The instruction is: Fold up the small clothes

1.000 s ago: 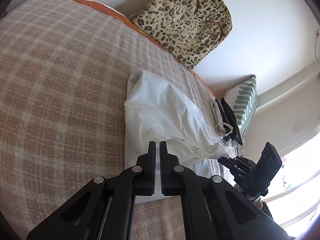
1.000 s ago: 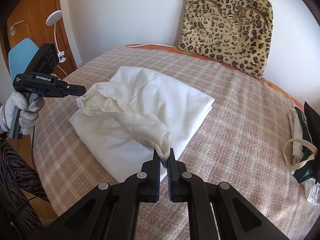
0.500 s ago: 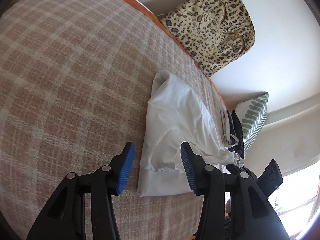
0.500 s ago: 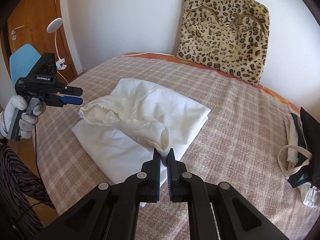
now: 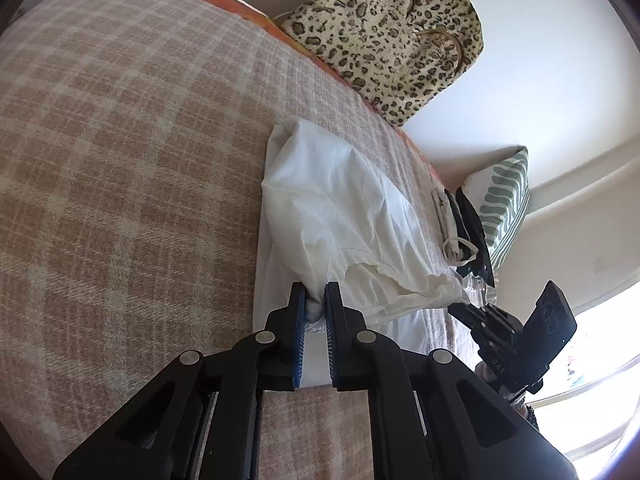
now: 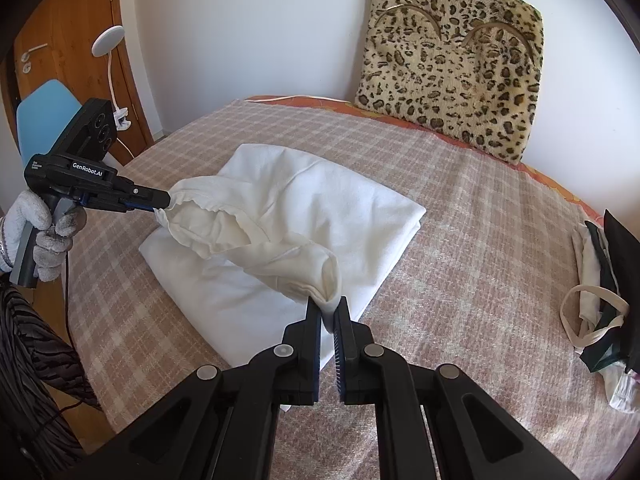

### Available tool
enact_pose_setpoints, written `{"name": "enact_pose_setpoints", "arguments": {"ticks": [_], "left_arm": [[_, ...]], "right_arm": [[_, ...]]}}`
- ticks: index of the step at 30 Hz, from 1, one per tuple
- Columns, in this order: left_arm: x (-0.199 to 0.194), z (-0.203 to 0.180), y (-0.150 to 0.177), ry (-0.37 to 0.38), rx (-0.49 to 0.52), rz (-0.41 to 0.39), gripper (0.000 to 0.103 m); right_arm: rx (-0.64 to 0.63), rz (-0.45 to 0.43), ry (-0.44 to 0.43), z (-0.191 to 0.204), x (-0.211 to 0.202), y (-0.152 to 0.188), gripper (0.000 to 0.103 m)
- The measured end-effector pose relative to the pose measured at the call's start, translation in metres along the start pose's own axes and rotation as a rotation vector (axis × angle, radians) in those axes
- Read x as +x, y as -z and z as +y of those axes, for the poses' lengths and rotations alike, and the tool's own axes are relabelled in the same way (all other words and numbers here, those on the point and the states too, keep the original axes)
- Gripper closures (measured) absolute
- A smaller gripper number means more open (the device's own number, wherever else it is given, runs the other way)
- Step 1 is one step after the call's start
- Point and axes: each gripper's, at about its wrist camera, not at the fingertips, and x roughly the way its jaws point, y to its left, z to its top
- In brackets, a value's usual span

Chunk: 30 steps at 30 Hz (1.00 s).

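Note:
A white garment [image 6: 320, 196] lies partly folded on the plaid bed cover [image 6: 480, 248]. One loose end of it is raised between the two grippers. My right gripper [image 6: 327, 304] is shut on the near corner of that raised end. My left gripper [image 6: 162, 202], held by a gloved hand [image 6: 36, 232], pinches the other corner at the left. In the left wrist view the left gripper [image 5: 315, 292] has its jaws closing, with the pads pressing on a fold of the white garment [image 5: 340, 200]. The right gripper [image 5: 456, 307] holds the far corner there.
A leopard-print cushion [image 6: 452, 68] leans on the wall at the bed's far side. A pile of other clothes [image 6: 600, 280] lies at the right edge, beside a green striped pillow [image 5: 504, 200]. A blue chair [image 6: 44, 108], a white lamp [image 6: 108, 36] and a wooden door stand left.
My left gripper opened wide, moved in to the garment's edge and shut on it. The right gripper kept its hold on the near corner and stayed put.

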Motion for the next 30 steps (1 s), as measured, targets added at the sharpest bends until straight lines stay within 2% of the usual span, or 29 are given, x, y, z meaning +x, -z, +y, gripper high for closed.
{"name": "enact_pose_setpoints", "arguments": {"ticks": [3,7,9,11,15,20,22,23,24,26,30], "left_arm": [[-0.011,-0.008,-0.005,0.060,-0.007,-0.032,0.096],[-0.021,-0.008,-0.005,0.172,-0.109,-0.060,0.096],[-0.021,-0.005,0.000,0.182,-0.127,-0.046,0.096],[-0.016,0.003,0.006,0.121,-0.126,-0.024,0.096],[-0.011,0.029,0.015,0.004,-0.156,-0.011,0.096],[-0.007,0.025,0.023,-0.032,-0.106,0.007,0.096],[-0.005,0.024,0.022,-0.024,-0.110,0.012,0.096],[-0.005,0.024,0.022,-0.017,-0.111,0.014,0.096],[-0.005,0.023,0.021,-0.012,-0.110,0.016,0.096],[-0.006,0.020,0.021,-0.007,-0.102,0.016,0.096],[-0.005,0.018,0.020,-0.006,-0.097,0.022,0.096]], "right_arm": [[0.005,-0.012,0.003,0.000,-0.002,-0.001,0.099],[-0.016,-0.060,0.004,0.000,-0.020,-0.010,0.099],[-0.033,-0.082,0.019,-0.001,-0.031,-0.011,0.099],[-0.013,-0.088,0.014,-0.007,-0.035,-0.008,0.099],[-0.029,-0.034,0.042,-0.008,-0.023,0.007,0.100],[-0.085,0.029,0.070,0.001,-0.011,0.028,0.100],[-0.034,0.045,0.040,-0.004,-0.011,0.032,0.100],[0.017,0.055,0.014,-0.008,-0.012,0.033,0.094],[0.071,0.057,-0.018,-0.013,-0.013,0.034,0.080],[0.186,0.044,-0.104,-0.022,-0.018,0.036,0.068],[0.354,0.055,-0.242,-0.034,-0.013,0.041,0.065]]}}
